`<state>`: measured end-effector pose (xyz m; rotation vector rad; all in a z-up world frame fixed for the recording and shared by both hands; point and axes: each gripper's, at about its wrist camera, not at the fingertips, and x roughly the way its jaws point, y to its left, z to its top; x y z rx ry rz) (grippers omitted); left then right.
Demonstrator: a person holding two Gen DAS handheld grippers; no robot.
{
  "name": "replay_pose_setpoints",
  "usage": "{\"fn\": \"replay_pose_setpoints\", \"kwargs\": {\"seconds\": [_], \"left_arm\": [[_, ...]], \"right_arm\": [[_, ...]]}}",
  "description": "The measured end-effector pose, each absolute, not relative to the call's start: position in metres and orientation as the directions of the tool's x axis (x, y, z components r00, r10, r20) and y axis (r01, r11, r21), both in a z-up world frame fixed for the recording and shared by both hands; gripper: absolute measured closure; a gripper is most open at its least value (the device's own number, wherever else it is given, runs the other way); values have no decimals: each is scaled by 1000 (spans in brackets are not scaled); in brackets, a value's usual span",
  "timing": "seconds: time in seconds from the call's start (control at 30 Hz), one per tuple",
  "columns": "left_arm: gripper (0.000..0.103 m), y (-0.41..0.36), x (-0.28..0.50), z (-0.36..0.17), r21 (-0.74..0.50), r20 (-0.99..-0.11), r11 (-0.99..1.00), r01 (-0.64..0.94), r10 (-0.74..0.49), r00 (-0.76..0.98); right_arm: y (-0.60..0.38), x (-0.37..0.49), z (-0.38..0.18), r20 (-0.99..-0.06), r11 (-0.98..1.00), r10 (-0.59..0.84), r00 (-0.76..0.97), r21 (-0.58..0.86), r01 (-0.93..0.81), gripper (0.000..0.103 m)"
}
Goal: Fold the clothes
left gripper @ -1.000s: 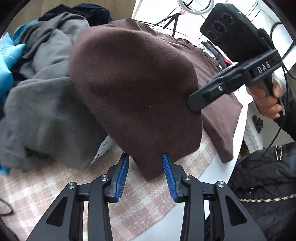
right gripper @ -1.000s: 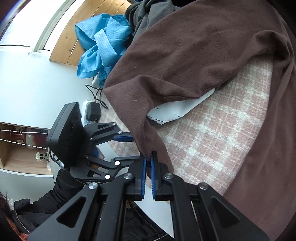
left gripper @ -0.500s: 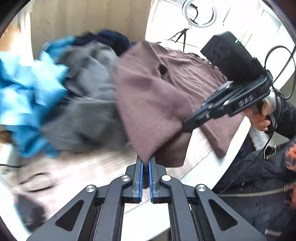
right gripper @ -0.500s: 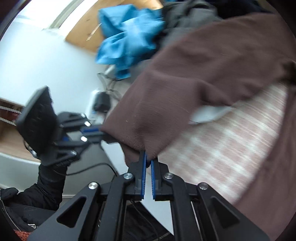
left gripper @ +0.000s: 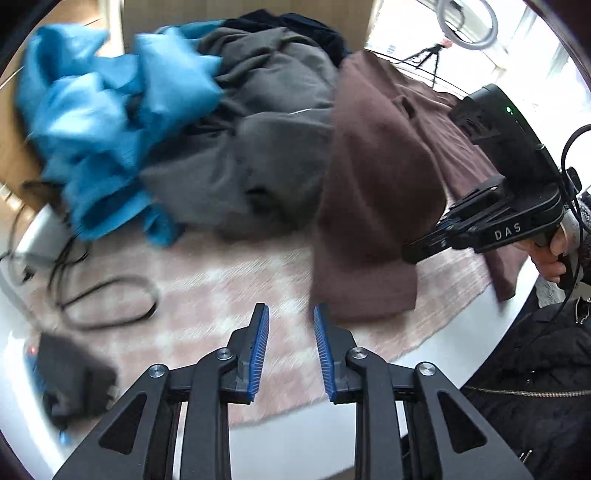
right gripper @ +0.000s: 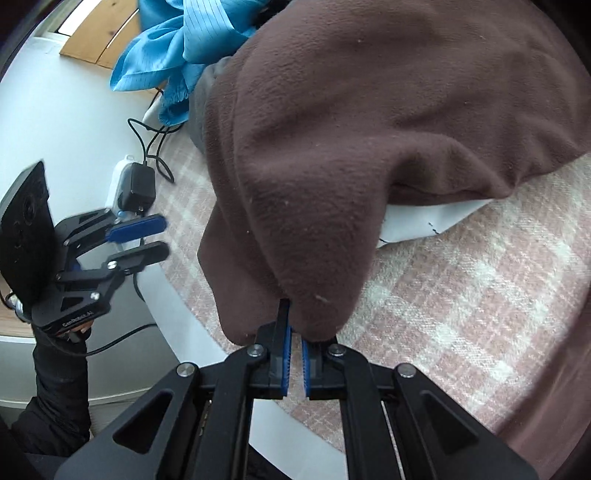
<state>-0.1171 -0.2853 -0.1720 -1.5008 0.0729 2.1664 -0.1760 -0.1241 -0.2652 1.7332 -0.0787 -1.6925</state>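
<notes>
white round table (left gripper: 461, 354), wood panelling (right gripper: 94, 35), bright window (left gripper: 535, 40)

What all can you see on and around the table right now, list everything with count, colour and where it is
Brown garment: one, brown, draped over the checked cloth, a fold lifted by the right claw.
Grey garment: one, grey, heaped behind the brown one.
Blue garment: one, bright blue, crumpled at the far left of the pile.
Dark garment: one, navy or black, at the back of the pile.
Checked cloth: one, pink and white, spread over the table.
Table: one, white, round-edged.
White sheet: one, under the brown garment.
Charger: one, black, on a white socket block near the table edge.
Left claw: open, empty, blue pads.
Right claw: shut on the brown garment.
</notes>
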Motion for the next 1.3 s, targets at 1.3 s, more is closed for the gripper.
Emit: {"fn": "replay_pose_setpoints", "kwargs": {"seconds": [1.3], "left_arm": [[99, -257, -108, -15, -79, -835, -896, -437, 299, -461]], "right_arm": [[20, -453, -181, -923, -929, -362, -129, 347, 126, 68]]}}
